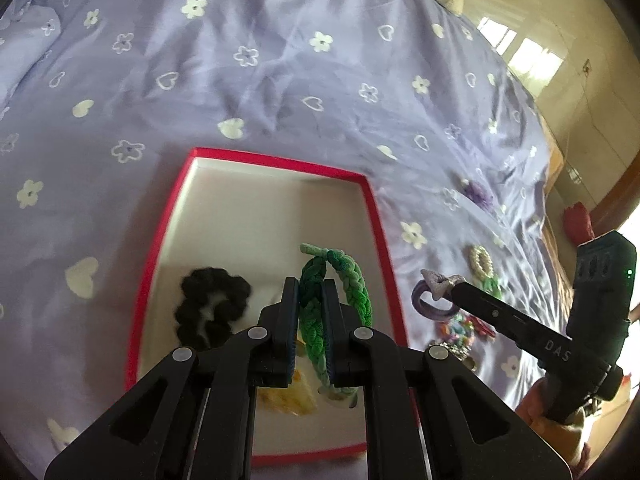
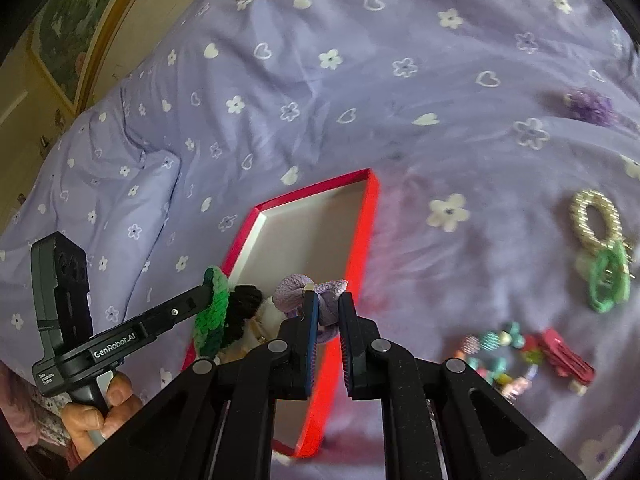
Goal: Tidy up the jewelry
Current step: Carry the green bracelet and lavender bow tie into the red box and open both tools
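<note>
Green braided band (image 1: 320, 312) pinched upright in our left hand-held gripper (image 1: 311, 292) hangs directly over the red box (image 1: 376, 216), while our right hand-held gripper (image 2: 328, 308), beside its right wall, clamps a lilac scrunchie (image 2: 296, 292).

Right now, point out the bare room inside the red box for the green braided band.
The far half of the red box floor is bare, bordered by the far rim and both side walls. The near half is crowded: black scrunchie near-left, a yellowish item under the left gripper, which holds the green braided band.
</note>
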`<state>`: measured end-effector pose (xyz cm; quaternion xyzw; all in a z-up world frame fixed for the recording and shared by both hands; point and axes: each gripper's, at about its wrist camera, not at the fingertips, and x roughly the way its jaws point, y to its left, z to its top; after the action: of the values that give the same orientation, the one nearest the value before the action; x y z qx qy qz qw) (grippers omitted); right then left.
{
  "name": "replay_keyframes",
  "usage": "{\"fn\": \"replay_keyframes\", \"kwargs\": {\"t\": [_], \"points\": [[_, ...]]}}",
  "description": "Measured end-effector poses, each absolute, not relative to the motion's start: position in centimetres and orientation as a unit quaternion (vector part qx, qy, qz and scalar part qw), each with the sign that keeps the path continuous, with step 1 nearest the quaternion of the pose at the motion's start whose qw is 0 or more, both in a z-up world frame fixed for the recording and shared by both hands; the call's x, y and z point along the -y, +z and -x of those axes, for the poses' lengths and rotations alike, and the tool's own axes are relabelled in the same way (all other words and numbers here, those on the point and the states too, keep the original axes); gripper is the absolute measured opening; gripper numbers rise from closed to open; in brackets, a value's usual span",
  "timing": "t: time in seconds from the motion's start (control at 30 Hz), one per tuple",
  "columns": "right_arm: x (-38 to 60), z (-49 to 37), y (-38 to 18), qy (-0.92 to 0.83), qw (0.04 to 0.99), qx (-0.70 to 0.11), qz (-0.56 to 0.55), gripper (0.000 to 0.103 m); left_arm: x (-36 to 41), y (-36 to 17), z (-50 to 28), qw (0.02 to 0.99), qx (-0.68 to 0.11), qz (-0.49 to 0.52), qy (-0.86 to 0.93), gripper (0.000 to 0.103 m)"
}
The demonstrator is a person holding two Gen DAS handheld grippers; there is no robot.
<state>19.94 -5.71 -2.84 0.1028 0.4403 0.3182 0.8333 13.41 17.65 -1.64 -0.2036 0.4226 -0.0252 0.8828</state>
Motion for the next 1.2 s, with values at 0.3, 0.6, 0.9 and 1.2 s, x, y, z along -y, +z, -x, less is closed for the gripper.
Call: {"fn": "replay_keyframes", "kwargs": {"t": [0.3, 0.6, 0.9, 1.2], "points": [[0.5, -23.0, -3.7, 0.333, 0.824, -0.452, -0.071, 0.01, -20.6, -2.5, -16.2, 0.883, -0.427, 0.193, 0.008, 0.009], [-2.2, -25.3, -6.1, 0.332, 0.812, -0.478, -0.042, 0.01, -22.0, -4.9, -19.5, 0.874, -0.449, 0.184, 0.027, 0.009], [-3.2, -26.1, -7.5, 0.325, 0.807, -0.493, -0.015, 0.011, -22.2, -7.4, -21.5, 0.859, -0.479, 0.175, 0.038, 0.009], [-3.9, -26.2, -8.2, 0.317, 0.807, -0.498, 0.011, 0.014, -22.4, -8.7, -21.4, 0.85, -0.496, 0.174, 0.041, 0.01]]}}
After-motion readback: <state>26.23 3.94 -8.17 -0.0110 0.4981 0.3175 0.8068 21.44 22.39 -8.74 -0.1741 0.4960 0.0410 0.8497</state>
